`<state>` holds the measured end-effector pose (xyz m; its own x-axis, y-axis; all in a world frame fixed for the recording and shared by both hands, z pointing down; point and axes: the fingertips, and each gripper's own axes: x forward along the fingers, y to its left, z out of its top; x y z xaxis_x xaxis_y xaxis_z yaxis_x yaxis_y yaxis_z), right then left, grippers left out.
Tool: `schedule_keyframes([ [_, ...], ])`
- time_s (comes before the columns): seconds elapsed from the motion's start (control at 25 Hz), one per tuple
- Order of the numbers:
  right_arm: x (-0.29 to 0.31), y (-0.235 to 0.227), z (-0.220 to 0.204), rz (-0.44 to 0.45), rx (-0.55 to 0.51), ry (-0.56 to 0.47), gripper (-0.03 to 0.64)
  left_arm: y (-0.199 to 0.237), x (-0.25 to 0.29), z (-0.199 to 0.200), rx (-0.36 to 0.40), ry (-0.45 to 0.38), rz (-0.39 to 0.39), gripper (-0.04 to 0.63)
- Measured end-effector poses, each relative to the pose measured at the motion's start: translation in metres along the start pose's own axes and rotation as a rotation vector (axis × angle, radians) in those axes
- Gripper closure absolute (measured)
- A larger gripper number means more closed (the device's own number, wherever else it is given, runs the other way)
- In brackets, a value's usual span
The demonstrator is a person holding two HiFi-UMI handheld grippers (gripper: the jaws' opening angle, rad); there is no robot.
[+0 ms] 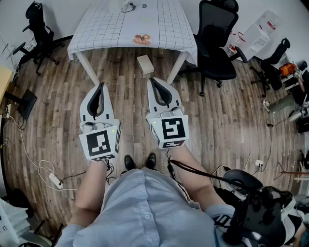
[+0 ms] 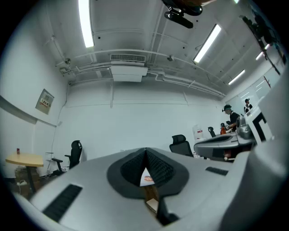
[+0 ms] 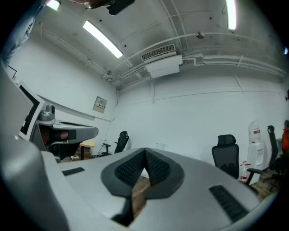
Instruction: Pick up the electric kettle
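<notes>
Showing the left gripper (image 1: 101, 85) and right gripper (image 1: 153, 79) held level, side by side above the wooden floor (image 1: 58, 125), the fingers (image 2: 159, 168) of each pressed together on nothing. What seems to be the electric kettle (image 1: 116, 5), a pale shape cut by the frame's edge, stands at the bench's (image 1: 96, 29) far end, well apart from both.

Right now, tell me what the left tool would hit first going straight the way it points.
Probably the near edge of the checked table: the left tool points level at it, with nothing between. Height is unclear, so it might pass under instead.
</notes>
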<state>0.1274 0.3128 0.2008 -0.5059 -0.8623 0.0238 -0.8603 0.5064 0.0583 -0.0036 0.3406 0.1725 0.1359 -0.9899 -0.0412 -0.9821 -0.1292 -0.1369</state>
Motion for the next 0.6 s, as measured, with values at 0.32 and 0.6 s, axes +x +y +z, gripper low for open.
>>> schedule_keyframes([
  [0.32,0.001,-0.008,-0.006,0.011,-0.005,-0.001,0.617,-0.009,0.006,-0.006,0.002,0.006,0.01,0.597],
  [0.6,0.006,-0.023,-0.005,0.054,0.031,-0.034,0.615,-0.019,0.016,-0.011,-0.003,0.014,0.046,0.597],
])
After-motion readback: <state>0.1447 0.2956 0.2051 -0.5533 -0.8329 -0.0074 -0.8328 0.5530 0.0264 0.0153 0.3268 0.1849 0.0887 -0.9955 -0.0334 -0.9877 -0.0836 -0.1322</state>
